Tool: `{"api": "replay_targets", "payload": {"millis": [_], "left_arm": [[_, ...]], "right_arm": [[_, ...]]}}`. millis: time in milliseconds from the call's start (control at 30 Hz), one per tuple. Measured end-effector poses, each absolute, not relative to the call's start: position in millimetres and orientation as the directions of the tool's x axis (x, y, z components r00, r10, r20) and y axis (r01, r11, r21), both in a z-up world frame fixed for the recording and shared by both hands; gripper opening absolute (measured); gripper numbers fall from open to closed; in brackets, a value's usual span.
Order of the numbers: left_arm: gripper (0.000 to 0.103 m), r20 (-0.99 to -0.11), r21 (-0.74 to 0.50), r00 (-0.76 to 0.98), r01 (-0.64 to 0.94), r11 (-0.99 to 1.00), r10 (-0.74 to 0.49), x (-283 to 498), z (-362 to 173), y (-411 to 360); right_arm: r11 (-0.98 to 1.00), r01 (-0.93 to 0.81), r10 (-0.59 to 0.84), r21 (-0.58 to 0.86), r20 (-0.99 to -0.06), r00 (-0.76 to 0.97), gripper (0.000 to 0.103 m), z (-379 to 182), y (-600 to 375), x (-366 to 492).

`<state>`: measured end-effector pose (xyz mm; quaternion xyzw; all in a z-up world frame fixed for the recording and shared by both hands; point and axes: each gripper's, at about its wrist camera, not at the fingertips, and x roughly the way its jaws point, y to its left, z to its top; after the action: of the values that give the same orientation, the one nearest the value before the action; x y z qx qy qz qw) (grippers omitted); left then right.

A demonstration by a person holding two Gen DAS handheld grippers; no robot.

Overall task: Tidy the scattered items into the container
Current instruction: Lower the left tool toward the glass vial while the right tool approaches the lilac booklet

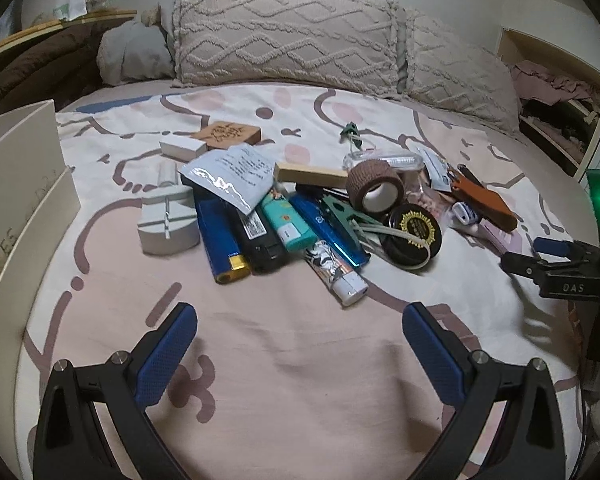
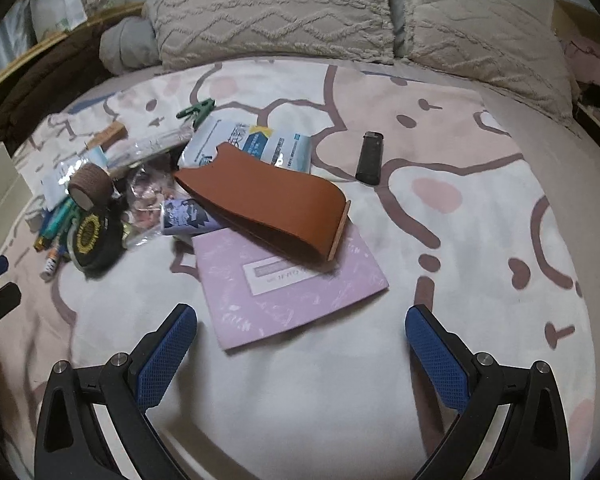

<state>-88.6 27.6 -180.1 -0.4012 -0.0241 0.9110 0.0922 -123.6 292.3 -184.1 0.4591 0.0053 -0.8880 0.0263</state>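
A pile of small items lies on the patterned bedspread (image 1: pixel 284 360). In the left wrist view it holds a blue lighter (image 1: pixel 219 236), a teal lighter (image 1: pixel 288 222), a patterned tube (image 1: pixel 334 266), a brown tape roll (image 1: pixel 375 186), a black jar lid (image 1: pixel 412 230) and a grey block (image 1: pixel 166 222). A white box (image 1: pixel 16 216) stands at the left edge. My left gripper (image 1: pixel 300 328) is open and empty, short of the pile. In the right wrist view my right gripper (image 2: pixel 300 330) is open and empty before a lilac booklet (image 2: pixel 292 280) under a brown leather case (image 2: pixel 268 200). A black lighter (image 2: pixel 369 158) lies apart.
Textured pillows (image 1: pixel 284 36) line the back of the bed. A brown blanket (image 1: pixel 32 64) lies at the back left. A cupboard with clothes (image 1: pixel 556 92) is at the right. The right gripper shows at the right edge of the left wrist view (image 1: pixel 556 268).
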Motion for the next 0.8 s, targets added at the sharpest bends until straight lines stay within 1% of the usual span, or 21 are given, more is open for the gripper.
{"api": "replay_targets", "payload": {"millis": [167, 367, 433, 467, 533, 600, 667, 767, 800], "left_arm": [[0.103, -0.739, -0.134, -0.64, -0.168, -0.977, 0.211, -92, -183, 30], [0.1, -0.747, -0.157, -0.618, -0.194, -0.968, 0.245, -97, -184, 34], [0.092, -0.746, -0.168, -0.613, -0.205, -0.964, 0.26, -100, -184, 36], [0.086, -0.747, -0.173, -0.609, -0.21, -0.962, 0.267, -101, -184, 37], [0.079, -0.749, -0.176, -0.602, -0.221, -0.959, 0.277, -104, -185, 39], [0.065, -0.756, -0.173, -0.591, -0.236, -0.956, 0.282, -106, -187, 43], [0.06, -0.762, -0.159, -0.585, -0.244, -0.957, 0.276, -109, -190, 47], [0.059, -0.764, -0.147, -0.586, -0.247, -0.958, 0.269, -113, -192, 50], [0.056, -0.764, -0.152, -0.585, -0.248, -0.957, 0.273, -115, -192, 49]], "right_arm": [[-0.995, 0.096, -0.072, 0.024, -0.837, -0.542, 0.103, -194, 295, -135], [-0.993, 0.109, -0.094, 0.043, -0.842, -0.531, 0.103, -198, 297, -141], [-0.993, 0.107, -0.091, 0.039, -0.842, -0.532, 0.103, -199, 297, -141], [-0.994, 0.107, -0.085, 0.033, -0.84, -0.536, 0.103, -199, 296, -140], [-0.994, 0.103, -0.077, 0.025, -0.839, -0.538, 0.103, -200, 295, -139], [-0.994, 0.102, -0.086, 0.037, -0.842, -0.533, 0.103, -201, 296, -140], [-0.994, 0.1, -0.097, 0.052, -0.839, -0.535, 0.103, -202, 298, -140], [-0.994, 0.098, -0.089, 0.043, -0.836, -0.542, 0.103, -204, 296, -139], [-0.994, 0.098, -0.087, 0.04, -0.834, -0.545, 0.103, -205, 296, -139]]}}
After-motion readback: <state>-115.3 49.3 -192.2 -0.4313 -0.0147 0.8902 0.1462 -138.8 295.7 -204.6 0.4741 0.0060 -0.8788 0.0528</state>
